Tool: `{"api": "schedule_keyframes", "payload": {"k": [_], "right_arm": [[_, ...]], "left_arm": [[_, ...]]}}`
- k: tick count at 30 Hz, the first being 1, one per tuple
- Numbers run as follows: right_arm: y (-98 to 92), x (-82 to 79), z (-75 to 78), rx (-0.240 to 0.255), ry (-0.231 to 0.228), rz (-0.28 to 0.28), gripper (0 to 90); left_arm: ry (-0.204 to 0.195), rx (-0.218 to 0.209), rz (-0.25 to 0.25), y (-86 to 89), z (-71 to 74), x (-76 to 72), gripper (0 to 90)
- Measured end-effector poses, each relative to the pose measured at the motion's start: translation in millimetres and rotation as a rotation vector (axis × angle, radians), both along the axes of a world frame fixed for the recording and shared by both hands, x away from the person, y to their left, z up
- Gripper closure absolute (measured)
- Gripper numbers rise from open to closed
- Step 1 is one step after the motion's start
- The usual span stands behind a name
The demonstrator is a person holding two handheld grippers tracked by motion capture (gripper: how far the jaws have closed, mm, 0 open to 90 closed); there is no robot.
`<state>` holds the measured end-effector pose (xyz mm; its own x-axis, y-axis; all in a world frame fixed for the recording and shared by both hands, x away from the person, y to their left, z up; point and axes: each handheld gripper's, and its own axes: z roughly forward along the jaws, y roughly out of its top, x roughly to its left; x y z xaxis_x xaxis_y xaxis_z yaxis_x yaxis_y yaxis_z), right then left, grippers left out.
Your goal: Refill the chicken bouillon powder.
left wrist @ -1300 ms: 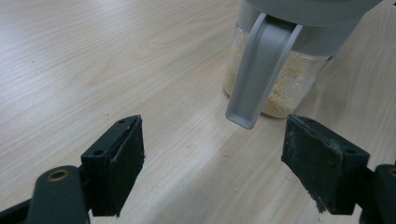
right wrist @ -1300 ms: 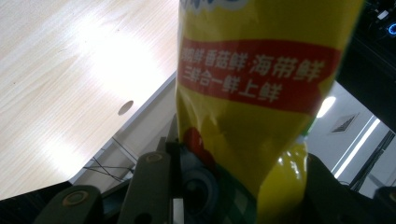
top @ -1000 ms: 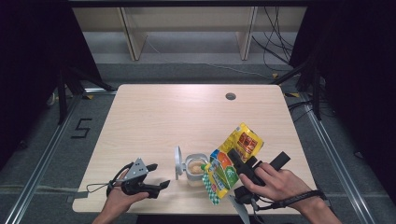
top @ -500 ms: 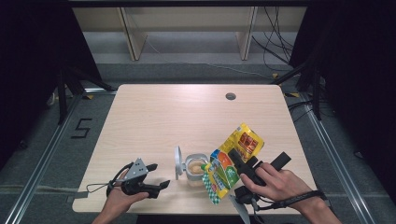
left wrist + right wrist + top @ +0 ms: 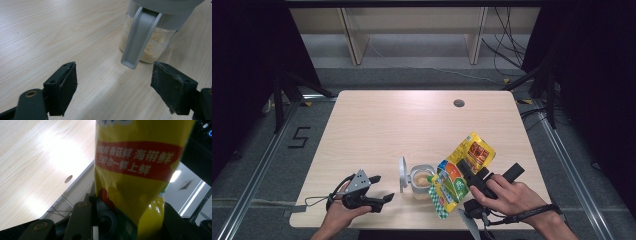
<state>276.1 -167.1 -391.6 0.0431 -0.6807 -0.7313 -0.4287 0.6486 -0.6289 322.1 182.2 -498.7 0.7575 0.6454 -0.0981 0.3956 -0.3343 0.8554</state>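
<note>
A small clear jar [image 5: 420,182] half full of pale granules stands near the table's front edge, its grey flip lid [image 5: 402,174] swung open to the left. My right gripper [image 5: 468,174] is shut on a yellow seasoning bag [image 5: 464,165], tilted so its lower corner hangs over the jar's mouth. In the right gripper view the bag [image 5: 135,170] sits between the jaws of that gripper [image 5: 125,220]. My left gripper [image 5: 381,190] lies open on the table left of the jar. In the left gripper view its jaws [image 5: 115,90] stand wide apart, short of the jar [image 5: 152,47] and the hanging lid [image 5: 138,37].
The light wooden table [image 5: 402,125] has a round cable hole [image 5: 458,103] at the back right. A few spilled grains [image 5: 121,82] lie on the wood before the jar. Cables and shelf legs stand on the floor behind the table.
</note>
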Motion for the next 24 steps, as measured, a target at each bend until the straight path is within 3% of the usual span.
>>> {"api": "schedule_keyframes", "payload": {"k": [10, 15, 24], "right_arm": [[-2.5, 1.4, -1.2, 0.021, -0.009, 0.001, 66.7], [-8.5, -0.1, -7.8, 0.103, 0.008, -0.042, 67.0], [-10.8, -1.1, -10.2, 0.125, 0.010, -0.054, 67.3]], "left_arm": [[-0.010, 0.008, -0.007, 0.7, 0.4, 0.4, 20.4], [-0.002, 0.001, -0.001, 0.1, 0.1, 0.0, 20.4], [0.000, 0.003, 0.002, 0.1, 0.2, -0.3, 20.4]]}}
